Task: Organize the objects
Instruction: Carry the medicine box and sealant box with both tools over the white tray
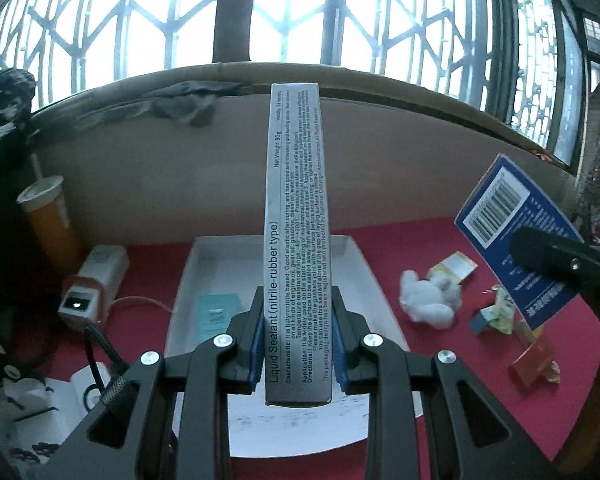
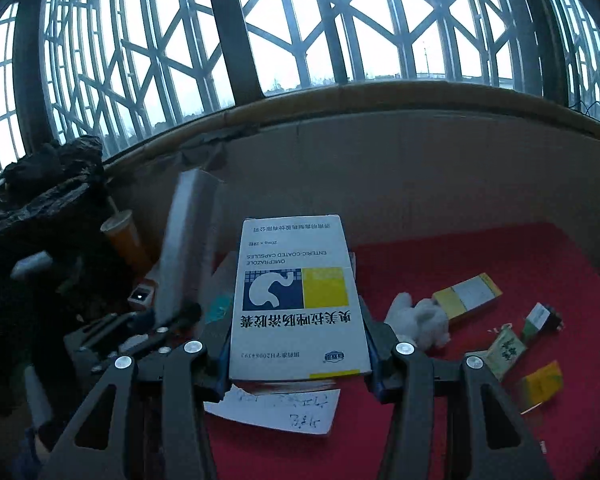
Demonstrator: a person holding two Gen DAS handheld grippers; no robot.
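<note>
The left gripper (image 1: 298,344) is clamped on the near end of a long grey liquid sealant box (image 1: 296,216), which sticks out ahead of it above the white tray (image 1: 380,304) on the red tablecloth (image 1: 428,344). The right gripper (image 2: 296,354) is clamped across the width of a white omeprazole capsule box (image 2: 294,300), carried flat, just right of the tray's right edge. Both boxes look bound for the tray, which already holds a small teal packet (image 1: 217,314) near its left wall. To do this well, I would lower the sealant box lengthwise along the tray, level it before letting go, and keep it clear of the packet. The capsule box should wait or go beside it, since the two grippers are close. A cotton wad (image 2: 418,320) and small packets (image 2: 466,297) lie towards the tablecloth's right edge.
</note>
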